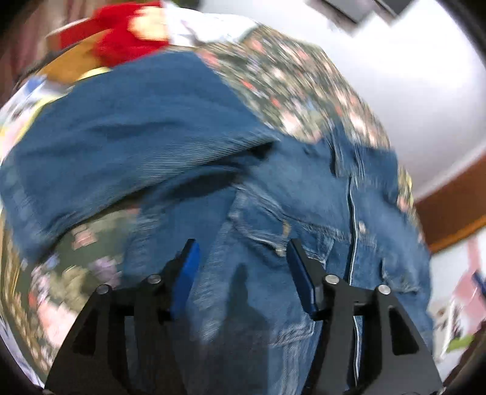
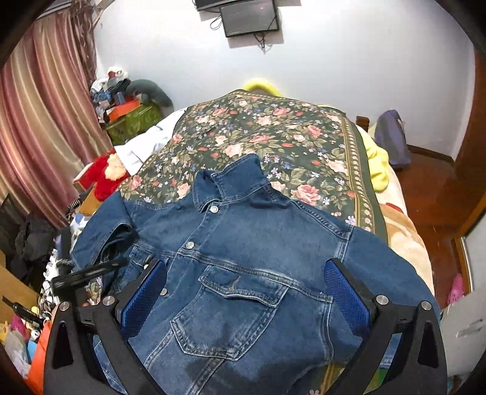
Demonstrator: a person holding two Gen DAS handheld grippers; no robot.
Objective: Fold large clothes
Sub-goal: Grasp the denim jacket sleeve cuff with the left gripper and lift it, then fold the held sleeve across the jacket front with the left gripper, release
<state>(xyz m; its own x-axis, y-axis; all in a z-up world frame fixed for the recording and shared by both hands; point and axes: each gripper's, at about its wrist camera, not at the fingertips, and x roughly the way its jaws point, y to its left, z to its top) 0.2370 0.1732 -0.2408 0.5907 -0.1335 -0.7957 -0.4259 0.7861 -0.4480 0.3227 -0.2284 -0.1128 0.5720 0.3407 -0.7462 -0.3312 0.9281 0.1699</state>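
Right wrist view: whole denim jacket (image 2: 231, 243) on floral bedspread (image 2: 273, 136), both grippers released; left view blurred.

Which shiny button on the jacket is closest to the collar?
The top silver button, right under the collar of the denim jacket. The other two sit lower down the front.

jacket (image 2: 243, 261) on bedspread (image 2: 273, 133), television (image 2: 249, 16) behind

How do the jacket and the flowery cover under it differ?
The denim jacket is plain blue; the floral bedspread is dark green with pink roses. The denim jacket is rumpled, one sleeve folded over, while the floral bedspread lies flat. The denim jacket has metal buttons and a chest pocket; the floral bedspread has a patterned border. Both are cloth spread on the bed.
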